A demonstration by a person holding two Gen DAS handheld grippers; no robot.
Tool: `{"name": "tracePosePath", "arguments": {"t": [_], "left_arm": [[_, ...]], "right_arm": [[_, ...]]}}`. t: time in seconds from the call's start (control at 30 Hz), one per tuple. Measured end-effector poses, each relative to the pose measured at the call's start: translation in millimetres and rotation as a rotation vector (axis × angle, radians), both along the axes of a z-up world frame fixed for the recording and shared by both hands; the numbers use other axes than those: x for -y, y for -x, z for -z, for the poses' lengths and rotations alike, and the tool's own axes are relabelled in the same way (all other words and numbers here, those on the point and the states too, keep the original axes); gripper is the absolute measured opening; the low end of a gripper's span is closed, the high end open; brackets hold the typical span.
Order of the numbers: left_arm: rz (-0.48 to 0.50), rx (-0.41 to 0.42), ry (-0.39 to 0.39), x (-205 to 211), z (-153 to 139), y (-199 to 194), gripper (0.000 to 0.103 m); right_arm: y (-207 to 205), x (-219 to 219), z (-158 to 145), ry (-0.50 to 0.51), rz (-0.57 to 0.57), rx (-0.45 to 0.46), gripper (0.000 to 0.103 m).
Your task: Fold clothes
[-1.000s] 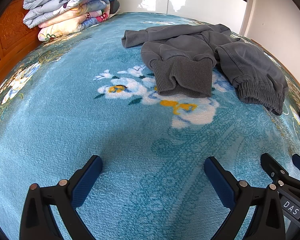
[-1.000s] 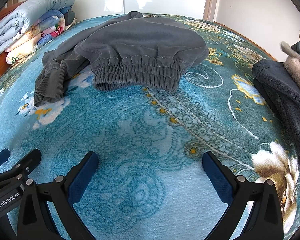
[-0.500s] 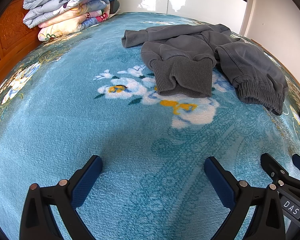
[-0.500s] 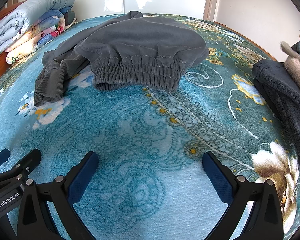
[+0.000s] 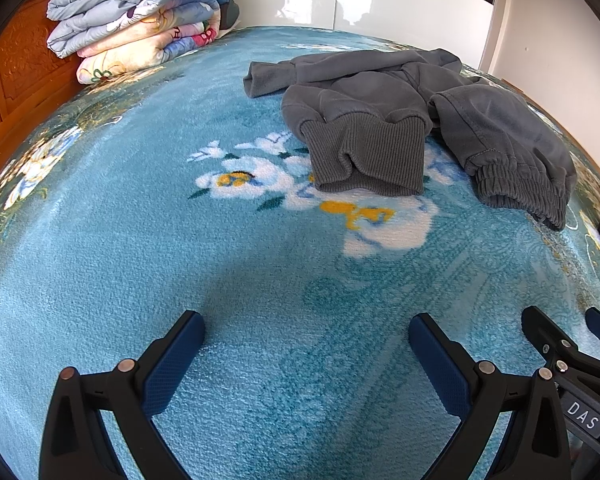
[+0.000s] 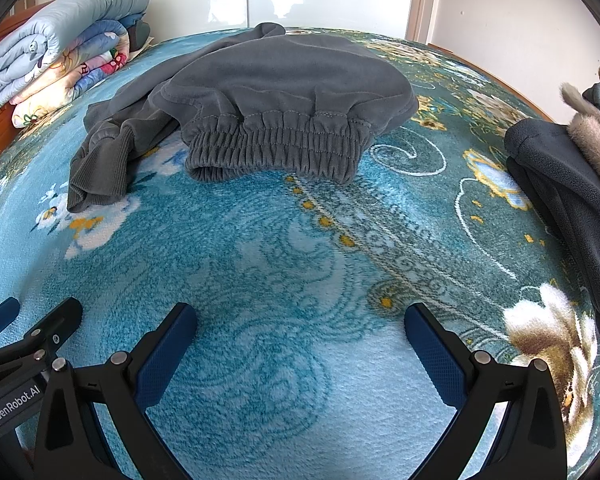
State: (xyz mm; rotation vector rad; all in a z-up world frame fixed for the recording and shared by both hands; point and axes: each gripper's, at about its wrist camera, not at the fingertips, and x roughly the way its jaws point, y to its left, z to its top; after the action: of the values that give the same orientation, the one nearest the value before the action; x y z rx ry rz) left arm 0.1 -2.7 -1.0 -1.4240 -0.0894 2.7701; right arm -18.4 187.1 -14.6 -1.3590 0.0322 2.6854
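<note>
Sweatpants (image 6: pixel 284 92) unmoved; both tongs (image 5: pixel 306 336) still open.

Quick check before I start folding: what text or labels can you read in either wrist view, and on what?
"DAS": white label on the right gripper, seen from the left wrist.
"GenRobot.AI": white label on the left gripper, seen from the right wrist.
Folded quilts: small print marks, unreadable.

free: bare blanket (image 5: pixel 140 240) ahead of both grippers | blocked ahead: grey pants (image 6: pixel 284 92) | right edge: dark fleece (image 6: pixel 560 184) | far left: folded quilts (image 5: pixel 140 12)
</note>
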Motion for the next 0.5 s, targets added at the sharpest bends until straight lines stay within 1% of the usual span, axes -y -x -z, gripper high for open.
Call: {"name": "tracePosePath", "arguments": {"t": [0.5], "left_arm": [[-0.005,0.002,0.002,-1.4,0.4,0.7,0.103]], "right_arm": [[-1.9,0.7,0.0,-0.003,0.001,-0.001,0.103]]}}
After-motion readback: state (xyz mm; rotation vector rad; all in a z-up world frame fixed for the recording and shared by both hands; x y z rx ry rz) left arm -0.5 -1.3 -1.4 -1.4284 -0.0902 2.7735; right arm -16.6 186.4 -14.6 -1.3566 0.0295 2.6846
